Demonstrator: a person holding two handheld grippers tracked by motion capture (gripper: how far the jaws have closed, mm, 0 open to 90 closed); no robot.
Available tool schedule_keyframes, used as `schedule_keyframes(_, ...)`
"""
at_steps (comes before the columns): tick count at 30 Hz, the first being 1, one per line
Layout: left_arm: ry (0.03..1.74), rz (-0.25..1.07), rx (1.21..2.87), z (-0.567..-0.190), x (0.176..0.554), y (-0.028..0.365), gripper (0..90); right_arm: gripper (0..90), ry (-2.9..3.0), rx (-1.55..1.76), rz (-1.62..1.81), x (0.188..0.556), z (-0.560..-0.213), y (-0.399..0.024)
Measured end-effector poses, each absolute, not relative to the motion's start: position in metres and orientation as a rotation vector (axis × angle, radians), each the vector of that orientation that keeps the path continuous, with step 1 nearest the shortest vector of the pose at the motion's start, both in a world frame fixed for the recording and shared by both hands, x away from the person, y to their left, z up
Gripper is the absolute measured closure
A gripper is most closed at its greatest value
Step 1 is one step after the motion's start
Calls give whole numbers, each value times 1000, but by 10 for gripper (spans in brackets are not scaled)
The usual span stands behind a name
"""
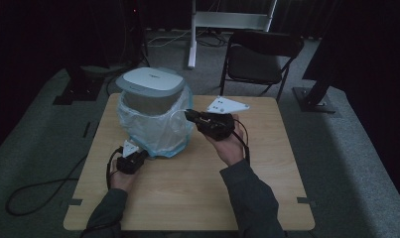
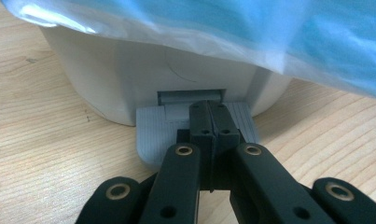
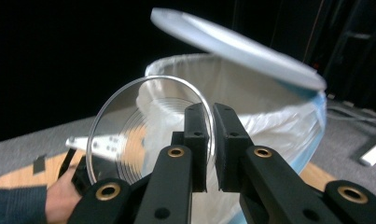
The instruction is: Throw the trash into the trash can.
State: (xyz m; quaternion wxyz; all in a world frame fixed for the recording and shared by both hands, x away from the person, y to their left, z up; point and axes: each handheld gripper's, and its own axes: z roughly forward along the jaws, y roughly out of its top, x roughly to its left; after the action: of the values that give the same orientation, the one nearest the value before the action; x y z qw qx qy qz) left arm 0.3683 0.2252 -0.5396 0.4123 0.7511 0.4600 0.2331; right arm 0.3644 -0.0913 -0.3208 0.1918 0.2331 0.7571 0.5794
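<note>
Pedal bin (image 1: 150,106), lined with a pale blue bag (image 1: 158,131), is sitting toward the far left corner of the desk (image 1: 187,188) in the high view, its lid (image 1: 150,82) raised; the left gripper (image 1: 138,157) is reaching to its base and the right gripper (image 1: 190,115) is hovering at its rim. In the left gripper view, the jaws are pressed together, bearing on the grey pedal (image 2: 150,130). In the right gripper view, the jaws are pinching a clear plastic disc (image 3: 129,130) on edge before the open bin.
</note>
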Motion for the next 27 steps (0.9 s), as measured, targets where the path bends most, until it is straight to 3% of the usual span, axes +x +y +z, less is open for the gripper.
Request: schedule_keyframes(27, 1159, 585, 1884, -540, 368, 225, 900, 854, 1911, 612, 1747, 363, -307, -77)
